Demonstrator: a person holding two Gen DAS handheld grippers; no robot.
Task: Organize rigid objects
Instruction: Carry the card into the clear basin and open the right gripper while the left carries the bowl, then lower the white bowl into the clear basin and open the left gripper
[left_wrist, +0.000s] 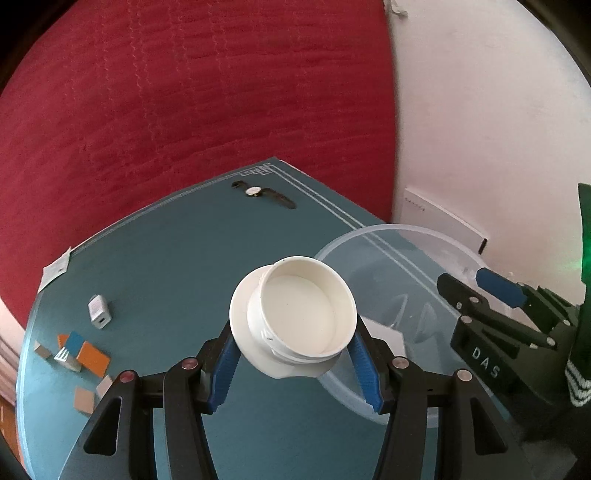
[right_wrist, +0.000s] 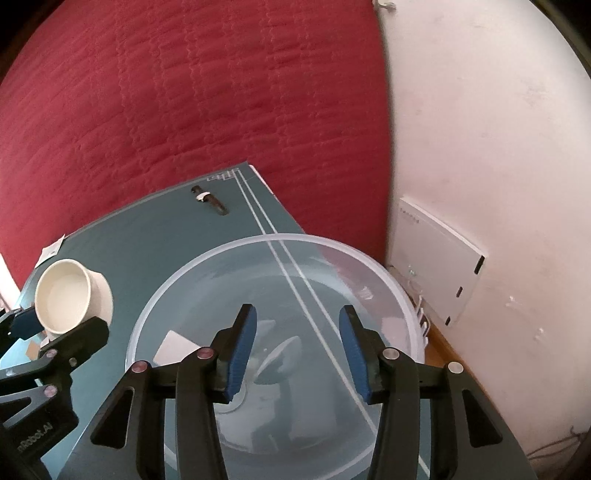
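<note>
Left tool (left_wrist: 295, 354) clamps white round flanged container (left_wrist: 299, 317); right tool (right_wrist: 297, 354) spread, empty.

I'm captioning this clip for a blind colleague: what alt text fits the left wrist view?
The left gripper is shut on a white round plastic lid, held above a teal table mat beside a clear round plastic tub. The open right gripper hovers over the tub; a black wristwatch, white charger plug and small coloured blocks lie on the mat.
</note>
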